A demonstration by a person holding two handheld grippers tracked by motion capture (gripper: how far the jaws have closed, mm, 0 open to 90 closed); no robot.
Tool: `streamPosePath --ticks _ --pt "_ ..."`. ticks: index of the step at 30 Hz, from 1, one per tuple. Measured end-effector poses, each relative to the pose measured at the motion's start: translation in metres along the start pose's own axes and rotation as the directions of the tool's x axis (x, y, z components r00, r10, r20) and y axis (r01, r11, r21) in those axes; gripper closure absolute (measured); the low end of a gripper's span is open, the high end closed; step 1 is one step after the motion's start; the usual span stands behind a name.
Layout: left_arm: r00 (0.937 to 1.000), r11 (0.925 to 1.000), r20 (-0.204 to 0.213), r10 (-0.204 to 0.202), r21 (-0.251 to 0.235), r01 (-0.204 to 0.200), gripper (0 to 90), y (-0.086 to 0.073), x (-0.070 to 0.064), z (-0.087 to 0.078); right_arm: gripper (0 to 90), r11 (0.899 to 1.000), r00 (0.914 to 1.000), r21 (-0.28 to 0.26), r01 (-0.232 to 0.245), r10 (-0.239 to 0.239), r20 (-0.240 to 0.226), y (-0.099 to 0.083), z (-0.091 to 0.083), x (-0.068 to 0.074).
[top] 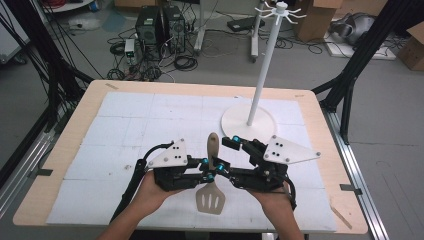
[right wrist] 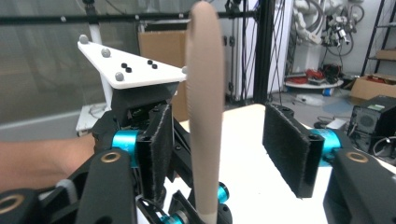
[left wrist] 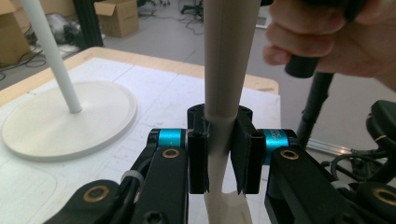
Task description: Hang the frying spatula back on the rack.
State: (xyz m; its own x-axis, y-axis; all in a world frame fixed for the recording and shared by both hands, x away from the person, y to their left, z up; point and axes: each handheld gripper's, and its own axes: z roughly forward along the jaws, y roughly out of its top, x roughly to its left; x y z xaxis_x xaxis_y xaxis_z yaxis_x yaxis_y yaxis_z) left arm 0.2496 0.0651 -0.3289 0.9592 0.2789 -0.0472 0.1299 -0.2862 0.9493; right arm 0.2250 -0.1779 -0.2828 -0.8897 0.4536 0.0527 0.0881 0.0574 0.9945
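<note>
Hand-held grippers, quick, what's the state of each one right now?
Left hand-held gripper: shut on the spatula, clamping its handle.
Right hand-held gripper: open, jaws apart on either side of the spatula handle, not gripping it.

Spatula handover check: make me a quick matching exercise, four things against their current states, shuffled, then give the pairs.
Things:
1. spatula
2. left gripper
3. right gripper
4. white stand

States:
A. jaws wide apart on either side of the handle
B. upright on the table's far right, nothing hanging on it
C. held with its slotted blade toward the person
D. jaws clamped on the handle

Pairs: 1-C, 2-D, 3-A, 4-B
</note>
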Motion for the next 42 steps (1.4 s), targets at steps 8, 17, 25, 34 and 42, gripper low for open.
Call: streamPosePath --ticks 8,17,25,34,42 --pt "0.9995 0.9998 0.021 0.021 -0.002 -0.021 77.6 0.0 -0.004 0.003 72.3 0.998 0.9974 0.061 -0.003 0.007 -0.072 0.001 0.009 -0.002" --pt "0.9996 0.9907 0.023 0.014 -0.136 -0.011 39.7 -0.006 0.001 -0.012 73.5 0.998 0.9961 0.049 -0.035 0.039 -0.079 0.004 0.003 -0.007" --pt "0.9897 0.9888 -0.099 -0.104 -0.118 0.092 20.5 -0.049 0.021 -0.054 73.5 0.998 0.9984 0.044 -0.046 0.047 -0.03 0.013 -0.006 -0.023" --pt "0.9656 0.9818 -0.221 -0.136 -0.161 0.101 16.0 -0.081 0.034 -0.081 73.6 0.998 0.9986 0.057 -0.032 0.029 0.043 0.049 -0.005 -0.063" --pt "0.9515 0.9844 -0.274 -0.14 -0.142 0.104 16.8 -0.091 0.037 -0.082 73.5 0.998 0.995 0.062 -0.025 0.018 0.098 0.085 -0.004 -0.106"
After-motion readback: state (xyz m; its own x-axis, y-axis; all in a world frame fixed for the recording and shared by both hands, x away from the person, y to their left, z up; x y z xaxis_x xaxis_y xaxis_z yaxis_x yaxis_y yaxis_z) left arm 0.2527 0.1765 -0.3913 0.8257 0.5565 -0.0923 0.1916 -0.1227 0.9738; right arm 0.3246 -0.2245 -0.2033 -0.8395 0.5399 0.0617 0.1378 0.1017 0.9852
